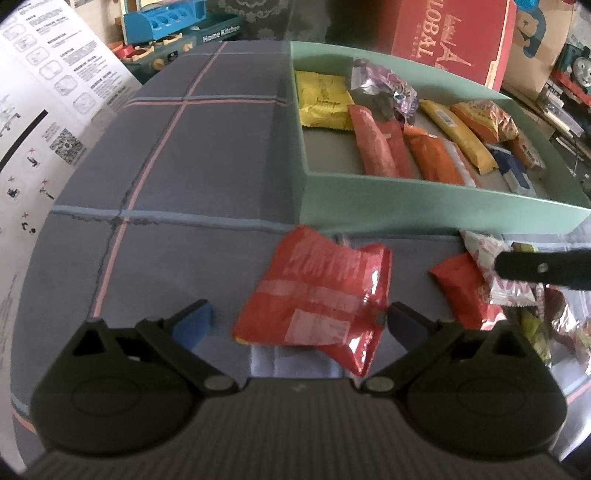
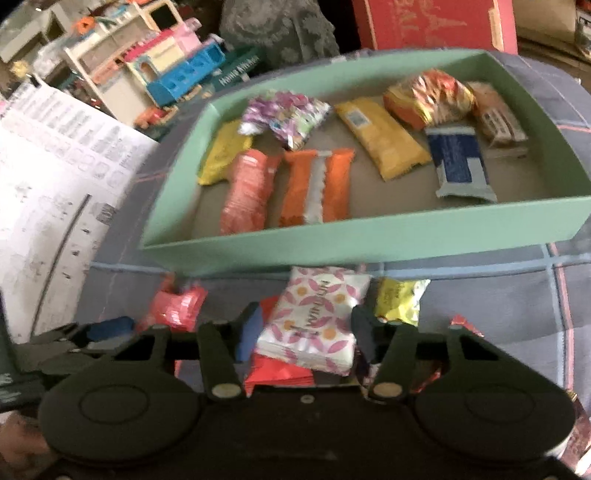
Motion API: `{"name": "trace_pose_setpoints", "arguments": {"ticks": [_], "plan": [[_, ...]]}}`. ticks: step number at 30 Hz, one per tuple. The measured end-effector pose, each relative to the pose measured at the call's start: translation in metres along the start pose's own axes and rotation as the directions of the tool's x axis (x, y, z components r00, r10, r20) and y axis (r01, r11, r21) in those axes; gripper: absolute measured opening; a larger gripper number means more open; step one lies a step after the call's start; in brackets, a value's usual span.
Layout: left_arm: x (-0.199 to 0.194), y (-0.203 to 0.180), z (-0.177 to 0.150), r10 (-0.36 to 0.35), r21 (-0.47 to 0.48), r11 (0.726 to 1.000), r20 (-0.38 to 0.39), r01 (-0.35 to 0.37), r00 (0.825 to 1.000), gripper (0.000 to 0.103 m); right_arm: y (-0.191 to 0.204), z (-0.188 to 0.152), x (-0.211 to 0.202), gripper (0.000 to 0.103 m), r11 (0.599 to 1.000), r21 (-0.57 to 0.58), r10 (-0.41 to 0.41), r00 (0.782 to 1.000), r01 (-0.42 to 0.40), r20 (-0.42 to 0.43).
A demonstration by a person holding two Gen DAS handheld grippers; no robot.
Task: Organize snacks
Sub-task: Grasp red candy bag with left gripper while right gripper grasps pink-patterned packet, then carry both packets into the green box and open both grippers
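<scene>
A green tray [image 1: 406, 195] [image 2: 332, 236] holds several snack packets. My left gripper [image 1: 299, 321] is open, its fingers on either side of a red snack packet [image 1: 325, 291] lying on the cloth before the tray. My right gripper [image 2: 306, 332] is shut on a white packet with pink petals [image 2: 314, 325], lifted a little over other loose snacks. The right gripper's finger [image 1: 543, 267] shows in the left wrist view. The left gripper's blue pad [image 2: 110, 328] shows at the right wrist view's left.
Loose snacks lie before the tray: a yellow packet [image 2: 400, 301], red packets [image 1: 461, 288] [image 2: 177, 306]. A white printed sheet [image 1: 44, 110] lies at left. Toy kitchen sets [image 2: 166, 74] and a red box [image 1: 450, 33] stand behind the plaid cloth [image 1: 184, 155].
</scene>
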State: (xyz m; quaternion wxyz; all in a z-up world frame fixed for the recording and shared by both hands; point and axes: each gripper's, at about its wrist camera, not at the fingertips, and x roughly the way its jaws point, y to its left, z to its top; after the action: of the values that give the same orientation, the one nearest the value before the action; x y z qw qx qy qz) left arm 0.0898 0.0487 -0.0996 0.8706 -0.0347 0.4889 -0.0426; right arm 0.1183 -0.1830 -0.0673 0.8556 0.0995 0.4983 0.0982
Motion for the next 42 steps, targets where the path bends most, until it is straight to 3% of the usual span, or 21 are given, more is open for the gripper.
{"name": "trace_pose_setpoints", "arguments": {"ticks": [6,11,13,14,15,18,30,42], "plan": [[0.005,0.002,0.006,-0.008,0.015,1.000,0.004,0.008,1.000,0.103,-0.007,0.006,0.016,0.054,0.999,0.044,-0.003,0.999,0.005,-0.037],[0.007,-0.004,0.008,-0.021,0.034,0.999,0.011,0.021,1.000,0.102,0.007,0.007,0.024,0.068,1.000,-0.015,-0.013,0.999,0.013,-0.035],[0.006,-0.006,0.007,-0.018,0.045,0.999,0.031,0.016,0.999,0.089,0.015,0.004,0.025,0.065,0.997,-0.066,-0.048,0.999,0.047,-0.018],[0.004,-0.008,0.006,-0.007,0.063,0.998,0.045,0.004,0.999,0.071,0.017,0.004,0.026,0.059,0.994,-0.089,-0.067,0.998,0.066,-0.007],[0.003,-0.010,0.006,0.001,0.082,0.997,0.055,-0.006,0.998,0.059,0.019,0.001,0.025,0.057,0.992,-0.106,-0.069,0.998,0.069,0.002],[0.000,-0.009,0.007,-0.025,0.077,0.997,0.054,0.021,0.998,0.048,0.015,-0.001,0.021,0.050,0.994,-0.091,-0.055,0.998,0.056,0.008],[-0.018,-0.006,-0.008,-0.031,0.036,0.999,0.051,0.029,0.998,0.036,-0.008,-0.012,-0.010,0.048,1.000,0.006,0.001,1.000,-0.001,0.022],[-0.050,-0.022,-0.011,-0.080,0.059,0.995,0.086,0.075,0.993,0.034,-0.017,-0.020,-0.044,0.048,0.998,0.042,0.048,0.995,-0.052,0.086]]}}
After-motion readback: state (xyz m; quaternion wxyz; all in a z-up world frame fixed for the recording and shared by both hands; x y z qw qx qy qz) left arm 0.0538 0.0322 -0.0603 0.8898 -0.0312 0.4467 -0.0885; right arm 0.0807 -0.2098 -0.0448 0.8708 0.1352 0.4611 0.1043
